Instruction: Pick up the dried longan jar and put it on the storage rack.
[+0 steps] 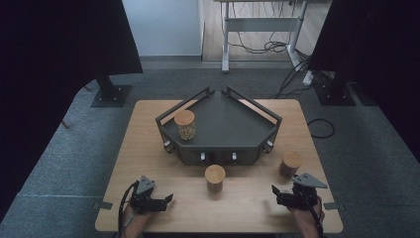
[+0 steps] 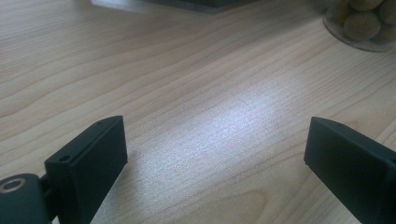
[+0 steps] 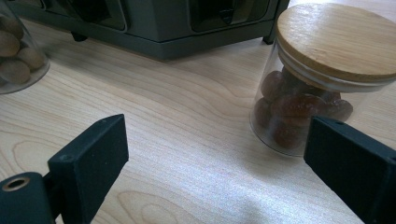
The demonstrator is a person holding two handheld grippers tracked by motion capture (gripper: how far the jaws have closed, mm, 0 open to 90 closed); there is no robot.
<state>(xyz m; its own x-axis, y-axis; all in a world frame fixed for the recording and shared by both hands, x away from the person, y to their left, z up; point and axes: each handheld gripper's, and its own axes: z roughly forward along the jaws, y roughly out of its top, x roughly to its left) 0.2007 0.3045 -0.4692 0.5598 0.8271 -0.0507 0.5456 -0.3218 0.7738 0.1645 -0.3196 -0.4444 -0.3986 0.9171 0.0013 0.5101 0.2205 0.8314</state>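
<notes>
Three glass jars with wooden lids are in view. One jar point(image 1: 185, 124) of pale pieces stands on the left of the dark angular tray point(image 1: 223, 124). A second jar point(image 1: 215, 178) point(image 2: 362, 23) point(image 3: 16, 58) of light round nuts stands on the table in front of the tray. The third jar point(image 1: 290, 164) point(image 3: 303, 93) holds dark brown pieces and stands at the right. My left gripper point(image 1: 167, 200) point(image 2: 215, 135) lies near the front left edge, open over bare wood. My right gripper point(image 1: 275, 194) point(image 3: 217, 135) is open too, with the dark-filled jar just beyond its right jaw.
The wooden table point(image 1: 148, 148) has bare surface between the two grippers and on both sides of the tray. The tray's front face point(image 3: 163, 28) carries small knobs. Dark curtains, stand bases and floor cables surround the table.
</notes>
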